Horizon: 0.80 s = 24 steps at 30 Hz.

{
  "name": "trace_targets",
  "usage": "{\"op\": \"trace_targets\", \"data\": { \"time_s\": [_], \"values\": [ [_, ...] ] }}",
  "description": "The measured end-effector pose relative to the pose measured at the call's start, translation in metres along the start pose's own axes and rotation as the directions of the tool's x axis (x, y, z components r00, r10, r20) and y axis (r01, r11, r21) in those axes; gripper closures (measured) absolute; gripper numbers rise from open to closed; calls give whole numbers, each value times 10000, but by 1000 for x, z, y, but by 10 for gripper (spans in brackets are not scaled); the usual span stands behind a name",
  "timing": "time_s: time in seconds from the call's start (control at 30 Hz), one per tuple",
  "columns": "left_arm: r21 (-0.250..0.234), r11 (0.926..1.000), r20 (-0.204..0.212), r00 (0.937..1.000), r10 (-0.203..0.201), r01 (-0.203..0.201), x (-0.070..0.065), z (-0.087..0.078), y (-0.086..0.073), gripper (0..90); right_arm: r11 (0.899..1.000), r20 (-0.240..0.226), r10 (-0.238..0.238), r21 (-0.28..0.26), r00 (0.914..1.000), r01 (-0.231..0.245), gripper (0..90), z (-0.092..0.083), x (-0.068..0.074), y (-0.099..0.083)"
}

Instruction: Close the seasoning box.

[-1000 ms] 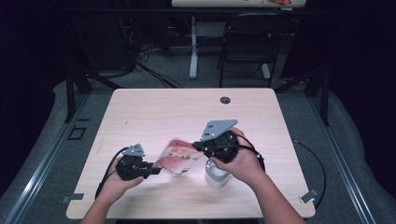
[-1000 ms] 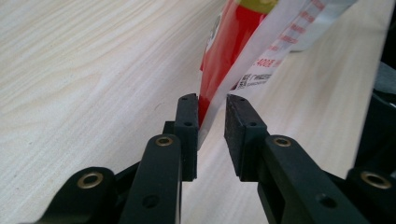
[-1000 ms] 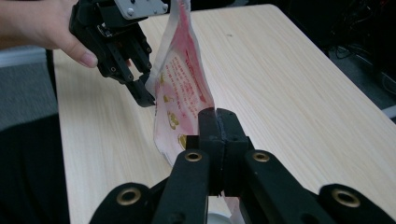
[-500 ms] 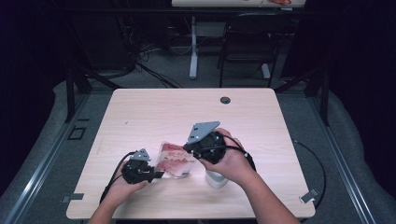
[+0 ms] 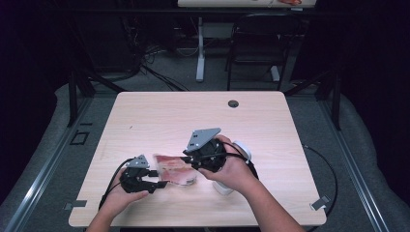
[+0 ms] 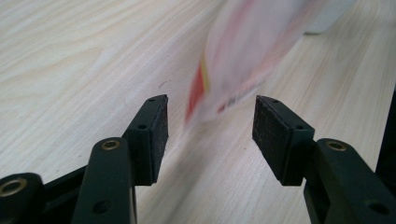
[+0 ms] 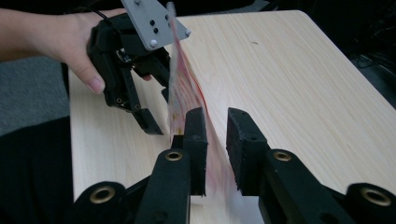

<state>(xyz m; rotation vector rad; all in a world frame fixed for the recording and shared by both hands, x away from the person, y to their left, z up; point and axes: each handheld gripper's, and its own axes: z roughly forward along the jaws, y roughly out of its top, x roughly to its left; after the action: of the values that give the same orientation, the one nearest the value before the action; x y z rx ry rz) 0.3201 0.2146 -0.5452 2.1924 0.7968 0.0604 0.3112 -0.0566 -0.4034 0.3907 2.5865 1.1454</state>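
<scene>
Red-and-white packet [image 5: 175,170] hangs loose between your left gripper [image 6: 208,123], just opened wide, and your right gripper [image 7: 215,128], just parting slightly.

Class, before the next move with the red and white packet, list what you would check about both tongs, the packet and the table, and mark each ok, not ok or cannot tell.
1. Left tongs let go: ok; jaws just opened wide, pads clear of the glossy red and white plastic packet.
2. Right tongs gripping the packet: not ok; jaws just opening, a gap shows between them.
3. Packet supported: cannot tell; it is blurred.
4. White cylindrical container upright: cannot tell; the right hand hides it.
5. Free space on the light wooden table: ok.
</scene>
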Motion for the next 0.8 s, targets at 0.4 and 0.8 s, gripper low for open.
{"op": "trace_targets", "data": {
  "time_s": [0.4, 0.8],
  "values": [
    [-208, 9997, -315, 9995, -90, 84, 0, -16, -13, 463, 9613, -113, 1554, -2287, 9878, -1539, 687, -49, -16, -21],
    [-507, 9979, -493, 9979, -425, 400, 2, -29, -23, 489, 9134, 2734, 3660, -2888, 8895, -2870, 900, -100, -56, -95]
  ]
}}
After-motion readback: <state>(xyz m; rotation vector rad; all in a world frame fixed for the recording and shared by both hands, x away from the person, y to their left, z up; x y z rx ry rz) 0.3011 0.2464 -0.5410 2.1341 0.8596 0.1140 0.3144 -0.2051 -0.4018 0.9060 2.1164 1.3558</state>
